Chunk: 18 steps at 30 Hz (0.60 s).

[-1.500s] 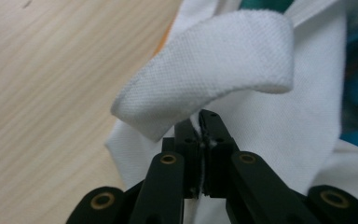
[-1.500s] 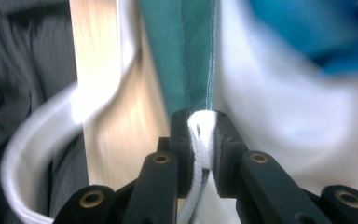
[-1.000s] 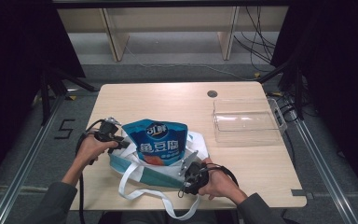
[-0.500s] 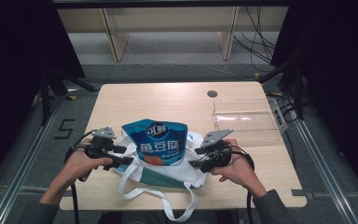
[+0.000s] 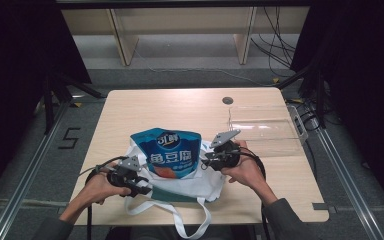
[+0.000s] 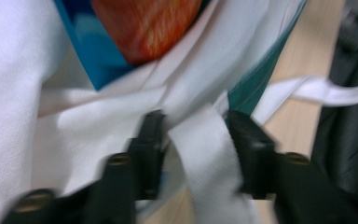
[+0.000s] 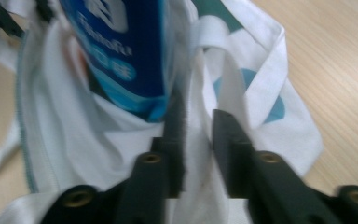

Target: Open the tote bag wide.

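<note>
Scene: I see a light wooden table [image 5: 145, 107] from the high view, with a white tote bag [image 5: 190, 182] lying near its front edge, between my two grippers.
Bag contents: a blue snack pouch [image 5: 167, 152] stands in the bag's mouth, upper part sticking out above the cloth, lower part down inside.
Left gripper: my left gripper [image 5: 139, 189] sits at the bag's left front edge. In the left gripper view [image 6: 193, 135] a white strap [image 6: 209, 163] and the cloth rim run between the jaws. The jaws have just been closing, but a gap shows beside the strap, and the picture is blurred, so I can't tell if the pads bite.
Right gripper: my right gripper [image 5: 203, 164] is at the bag's right rim, just beside the pouch. In the right gripper view [image 7: 198, 126] the jaws have just been closing and stand narrow, a fold of white cloth pinched between them. I read it as clamped on the bag.
Pouch close-up: in the right gripper view the pouch [image 7: 121, 51] is just left of the jaws, inside the cloth.
Straps: one white handle loop [image 5: 180, 220] trails off the front of the bag toward the table edge.
Other: a clear plastic tray [image 5: 265, 130] lies on the right side of the table, well apart from the bag.
Hands: the left hand [image 5: 97, 187] and the right hand [image 5: 245, 170] each hold a gripper body.
</note>
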Available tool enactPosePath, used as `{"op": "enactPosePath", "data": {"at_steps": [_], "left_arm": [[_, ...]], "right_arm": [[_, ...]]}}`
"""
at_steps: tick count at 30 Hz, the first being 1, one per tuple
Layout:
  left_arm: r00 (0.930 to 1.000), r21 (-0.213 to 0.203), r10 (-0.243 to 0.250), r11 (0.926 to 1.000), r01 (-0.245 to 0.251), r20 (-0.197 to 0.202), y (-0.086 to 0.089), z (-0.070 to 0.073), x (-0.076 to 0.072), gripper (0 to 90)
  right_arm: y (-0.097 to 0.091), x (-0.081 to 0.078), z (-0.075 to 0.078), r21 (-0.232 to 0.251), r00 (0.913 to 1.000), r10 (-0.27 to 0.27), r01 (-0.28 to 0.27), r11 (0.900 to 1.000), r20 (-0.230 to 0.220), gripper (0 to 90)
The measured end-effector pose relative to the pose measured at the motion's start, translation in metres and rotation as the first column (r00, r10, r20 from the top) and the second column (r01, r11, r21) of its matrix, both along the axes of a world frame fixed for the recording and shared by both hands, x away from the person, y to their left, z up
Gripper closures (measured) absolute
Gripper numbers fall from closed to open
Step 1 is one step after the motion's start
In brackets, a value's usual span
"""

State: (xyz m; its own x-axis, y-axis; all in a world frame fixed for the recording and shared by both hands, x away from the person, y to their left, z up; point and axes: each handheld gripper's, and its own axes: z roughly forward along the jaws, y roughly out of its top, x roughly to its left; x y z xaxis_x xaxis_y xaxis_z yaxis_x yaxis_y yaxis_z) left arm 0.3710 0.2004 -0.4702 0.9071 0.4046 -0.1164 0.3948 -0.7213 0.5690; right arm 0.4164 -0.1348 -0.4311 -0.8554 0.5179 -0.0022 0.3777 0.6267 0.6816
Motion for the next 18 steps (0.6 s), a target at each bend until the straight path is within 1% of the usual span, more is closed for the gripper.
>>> {"op": "enactPosePath", "data": {"at_steps": [1,2,3,4,5,6,7,8,9,10,11,12,13,14,15,16,17,18], "left_arm": [[0.9999,0.016,-0.006,0.9999,0.006,0.011,-0.001,-0.004,-0.003,68.8],[0.9998,0.043,-0.015,0.999,0.015,0.013,-0.002,-0.006,-0.004,71.9],[0.9993,0.083,-0.035,0.9959,0.033,0.014,-0.003,-0.011,-0.006,74.4],[0.9995,0.09,-0.03,0.9955,0.029,0.008,-0.005,-0.016,-0.009,77.6],[0.9995,0.095,-0.029,0.9951,0.028,0.009,-0.004,-0.019,-0.01,79.2],[0.9995,0.089,-0.031,0.9955,0.032,-0.007,-0.003,-0.02,-0.011,80.0],[0.9995,0.089,-0.028,0.9956,0.029,-0.011,-0.001,-0.02,-0.011,80.3],[0.9997,0.097,-0.025,0.9949,0.026,-0.007,-0.001,-0.02,-0.011,80.6],[0.9997,0.097,-0.025,0.9949,0.026,-0.007,-0.001,-0.02,-0.011,80.6],[0.9998,0.095,-0.021,0.9953,0.021,-0.008,-0.001,-0.021,-0.013,80.6],[0.9998,0.097,-0.018,0.9951,0.019,-0.009,-0.001,-0.021,-0.013,80.7],[0.9998,0.098,-0.015,0.9951,0.016,-0.011,-0.002,-0.021,-0.013,80.7],[0.9998,0.098,-0.013,0.9951,0.015,-0.013,-0.002,-0.021,-0.013,80.7],[0.9999,0.101,-0.011,0.9948,0.012,-0.01,-0.002,-0.021,-0.013,80.7],[0.9999,0.098,-0.011,0.9952,0.012,-0.012,-0.001,-0.021,-0.013,80.7],[0.9999,0.096,-0.007,0.9954,0.009,-0.013,-0.001,-0.021,-0.013,80.7],[0.9999,0.095,-0.005,0.9955,0.007,-0.014,-0.001,-0.021,-0.013,80.7],[0.9999,0.095,-0.005,0.9955,0.007,-0.014,-0.001,-0.021,-0.013,80.6]], "right_arm": [[0.001,0.003,-0.002,-0.021,0.9996,-0.014,0.015,0.9997,0.023,85.1],[0.0,0.006,-0.002,-0.04,0.9991,-0.03,0.031,0.9987,0.03,87.8],[-0.001,0.009,-0.002,-0.048,0.9984,-0.039,0.041,0.998,0.039,88.4],[-0.002,0.014,-0.002,-0.049,0.9954,-0.08,0.082,0.9954,0.054,88.7],[-0.003,0.019,-0.003,-0.05,0.9923,-0.105,0.109,0.9928,0.066,88.8],[-0.004,0.024,-0.005,-0.063,0.9894,-0.126,0.13,0.9895,0.073,88.9],[-0.005,0.03,-0.01,-0.078,0.9867,-0.147,0.152,0.9852,0.069,88.9],[-0.006,0.034,-0.016,-0.092,0.9863,-0.156,0.16,0.9828,0.055,88.9],[-0.006,0.034,-0.016,-0.092,0.9863,-0.156,0.16,0.9828,0.055,88.9],[-0.005,0.042,-0.031,-0.111,0.9834,-0.178,0.181,0.9773,0.033,88.9],[-0.004,0.043,-0.035,-0.104,0.9806,-0.196,0.196,0.9751,0.01,88.9],[-0.004,0.045,-0.041,-0.103,0.9805,-0.196,0.196,0.9752,0.014,88.9],[-0.004,0.046,-0.044,-0.106,0.9805,-0.197,0.195,0.9751,-0.005,88.9],[-0.005,0.047,-0.047,-0.097,0.9807,-0.195,0.194,0.9762,-0.008,89.0],[-0.006,0.048,-0.048,-0.113,0.981,-0.192,0.188,0.9757,-0.028,89.0],[-0.005,0.049,-0.054,-0.094,0.9802,-0.196,0.193,0.9766,-0.025,89.0],[-0.005,0.05,-0.06,-0.094,0.9796,-0.197,0.193,0.9767,-0.038,89.1],[-0.005,0.05,-0.06,-0.106,0.9793,-0.198,0.193,0.9755,-0.042,89.1]]}}
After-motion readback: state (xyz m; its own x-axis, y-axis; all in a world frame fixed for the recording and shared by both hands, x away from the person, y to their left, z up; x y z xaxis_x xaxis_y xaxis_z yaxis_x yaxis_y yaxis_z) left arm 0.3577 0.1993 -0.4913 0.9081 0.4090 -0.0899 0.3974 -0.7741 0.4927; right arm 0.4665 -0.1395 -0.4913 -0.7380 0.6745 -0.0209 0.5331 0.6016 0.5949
